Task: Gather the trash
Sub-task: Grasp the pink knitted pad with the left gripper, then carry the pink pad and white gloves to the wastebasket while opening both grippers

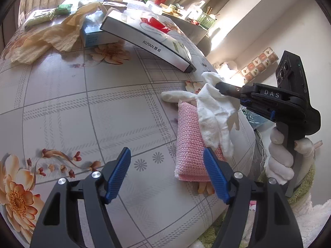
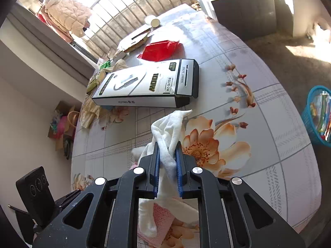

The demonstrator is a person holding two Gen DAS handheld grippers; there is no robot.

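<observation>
Left wrist view shows you the wide round surface under its grey-checked, flower-printed plastic cloth. At twelve o'clock lies the long silver-and-white cardboard box, and at ten o'clock the crumpled cream paper sheet. At four o'clock the pink knitted scrubbing pad lies flat near the edge.

Your right claw is clamped on the limp white cloth glove, lifted at three o'clock over the pad, with its fingers hanging down onto the pad. Your left claw stands open and empty, hovering low beside the pad's near end.

The main risk, as I judge it: the grip takes only a bunched fold, so the glove could slip out if you swing fast. Its hanging fingers could also drag the pad toward the edge, or snag on your left claw's pad just below.

The blue plastic mesh basket sits on the floor at three o'clock in the right wrist view, already holding wrappers; it looks the likely destination. Nothing stands between it and the glove except the surface's rim. The red plastic bag and white paper cup lie far off at twelve o'clock.
</observation>
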